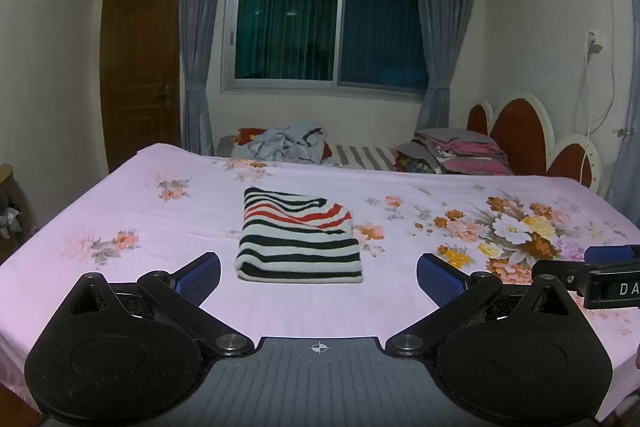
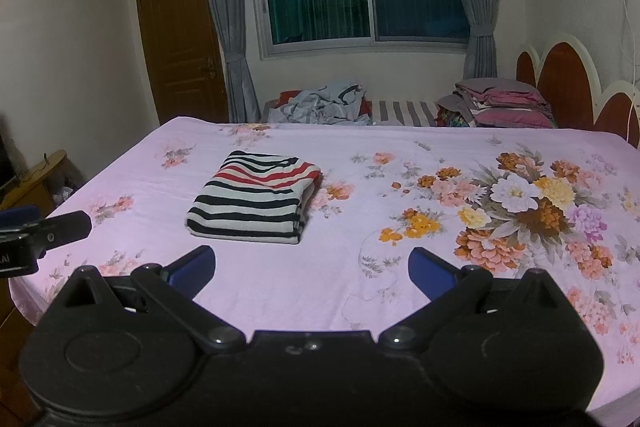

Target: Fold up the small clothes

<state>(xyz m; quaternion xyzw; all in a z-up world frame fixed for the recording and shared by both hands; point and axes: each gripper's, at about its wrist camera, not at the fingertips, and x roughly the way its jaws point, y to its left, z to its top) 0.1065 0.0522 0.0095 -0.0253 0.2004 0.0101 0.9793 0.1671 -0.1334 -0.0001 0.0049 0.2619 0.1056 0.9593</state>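
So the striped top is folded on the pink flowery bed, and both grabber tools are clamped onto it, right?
Not quite. The striped top does lie folded on the pink flowery bed, but neither tool holds it. Both wrist views show the left gripper and right gripper open, short of the top.

Right tool (image 1: 612,289) body: letters "DA", cut off at edge.

You are looking at a dim indoor night scene lit from overhead; a ceiling lamp glares as a reflection in the dark window (image 1: 324,31). Both fisheye views bend the walls and darken at the corners. The bedsheet (image 2: 360,267) is evenly lit with soft shadows, and distant detail looks slightly soft
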